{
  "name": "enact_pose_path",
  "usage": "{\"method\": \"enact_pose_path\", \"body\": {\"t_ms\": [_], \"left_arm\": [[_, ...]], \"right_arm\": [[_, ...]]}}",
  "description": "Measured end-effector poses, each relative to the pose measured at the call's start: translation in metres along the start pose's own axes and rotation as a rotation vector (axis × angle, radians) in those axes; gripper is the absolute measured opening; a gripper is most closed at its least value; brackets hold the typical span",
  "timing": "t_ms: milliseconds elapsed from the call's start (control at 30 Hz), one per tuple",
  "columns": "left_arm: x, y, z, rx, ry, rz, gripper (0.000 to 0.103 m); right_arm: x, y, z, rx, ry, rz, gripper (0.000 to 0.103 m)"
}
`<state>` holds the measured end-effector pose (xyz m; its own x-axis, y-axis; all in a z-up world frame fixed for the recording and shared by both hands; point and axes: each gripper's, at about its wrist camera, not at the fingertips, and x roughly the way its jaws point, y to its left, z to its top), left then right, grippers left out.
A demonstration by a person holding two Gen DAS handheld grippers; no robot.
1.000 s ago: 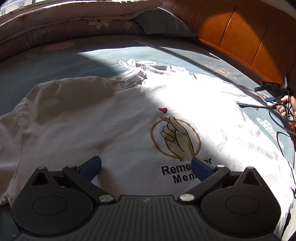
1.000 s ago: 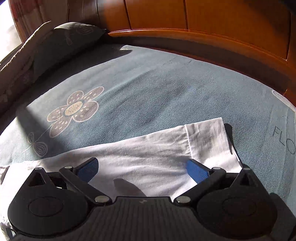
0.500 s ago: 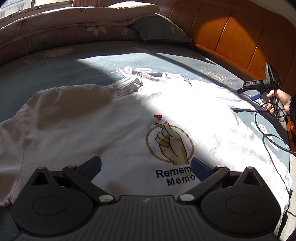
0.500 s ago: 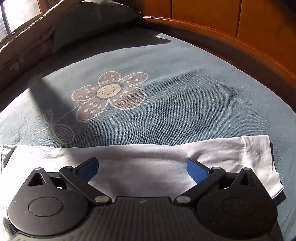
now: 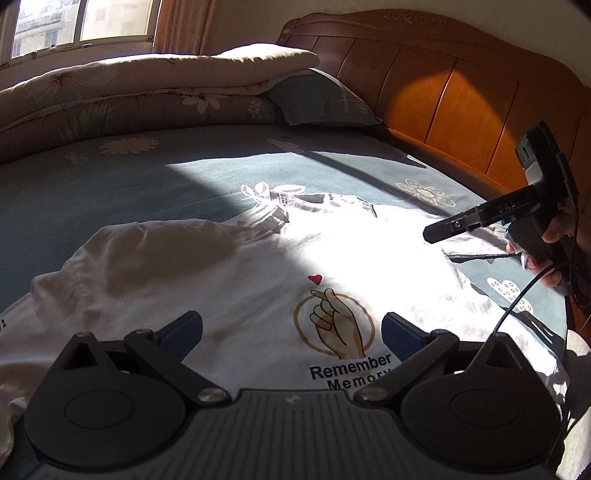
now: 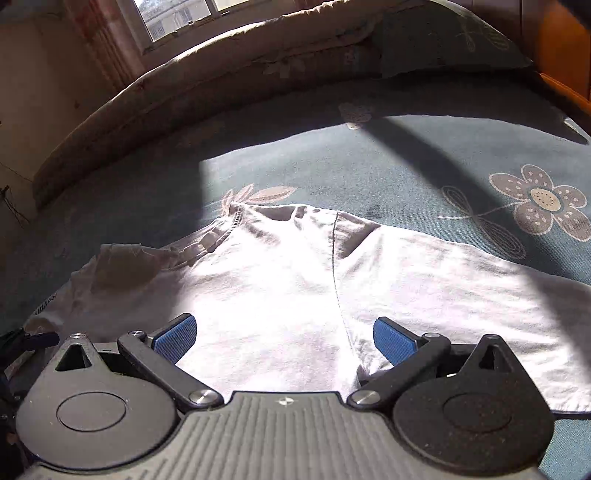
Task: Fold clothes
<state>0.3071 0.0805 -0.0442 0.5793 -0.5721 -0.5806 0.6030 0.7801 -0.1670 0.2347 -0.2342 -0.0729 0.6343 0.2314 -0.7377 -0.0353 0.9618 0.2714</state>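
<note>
White printed T-shirt (image 5: 229, 280) spread flat on blue floral bedsheet (image 5: 155, 177), left gripper (image 5: 291, 328) released above shirt, right gripper (image 6: 282, 334) released, empty

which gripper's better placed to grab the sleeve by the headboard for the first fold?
Right, probably. The right gripper hangs over that sleeve and its shoulder seam, jaws open. The left gripper sits over the shirt's chest print, farther from that sleeve.

Sunlit window (image 5: 77, 26) behind folded quilt (image 5: 147, 92); wooden headboard (image 5: 443, 85); blue floral bedsheet (image 5: 147, 173), pillow (image 5: 321, 103).
</note>
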Motion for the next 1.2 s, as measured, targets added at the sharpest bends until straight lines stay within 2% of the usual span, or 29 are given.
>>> {"method": "enact_pose_path", "body": {"t_ms": [133,267,367,533,633,700,800,867,1033,1200], "left_arm": [[-0.017,0.010,0.006,-0.046,-0.059,-0.003,0.102],[-0.018,0.012,0.007,-0.052,-0.064,-0.005,0.102],[-0.012,0.004,0.005,-0.026,-0.040,-0.013,0.102],[0.004,-0.004,-0.003,-0.028,0.020,-0.046,0.102],[0.021,-0.008,-0.010,-0.079,0.091,-0.028,0.102],[0.029,-0.009,-0.021,-0.115,0.150,-0.041,0.102],[0.036,-0.012,-0.038,-0.118,0.228,-0.024,0.102],[0.030,-0.015,-0.046,-0.093,0.209,-0.019,0.102],[0.018,-0.011,-0.054,-0.155,0.172,-0.019,0.102],[0.011,-0.012,-0.059,-0.183,0.149,0.015,0.102]], "right_arm": [[0.016,0.033,-0.042,-0.129,0.026,-0.041,0.103],[0.030,0.061,-0.085,-0.248,0.047,-0.098,0.103],[0.022,0.059,-0.104,-0.191,-0.028,-0.129,0.103],[0.018,0.058,-0.111,-0.178,-0.082,-0.157,0.103],[0.018,0.059,-0.114,-0.175,-0.099,-0.162,0.103],[0.018,0.059,-0.116,-0.177,-0.109,-0.161,0.103],[0.018,0.060,-0.119,-0.184,-0.121,-0.156,0.103],[0.017,0.059,-0.121,-0.194,-0.129,-0.149,0.103],[0.013,0.056,-0.122,-0.221,-0.116,-0.120,0.103],[0.010,0.056,-0.105,-0.320,0.005,-0.050,0.103]]}}
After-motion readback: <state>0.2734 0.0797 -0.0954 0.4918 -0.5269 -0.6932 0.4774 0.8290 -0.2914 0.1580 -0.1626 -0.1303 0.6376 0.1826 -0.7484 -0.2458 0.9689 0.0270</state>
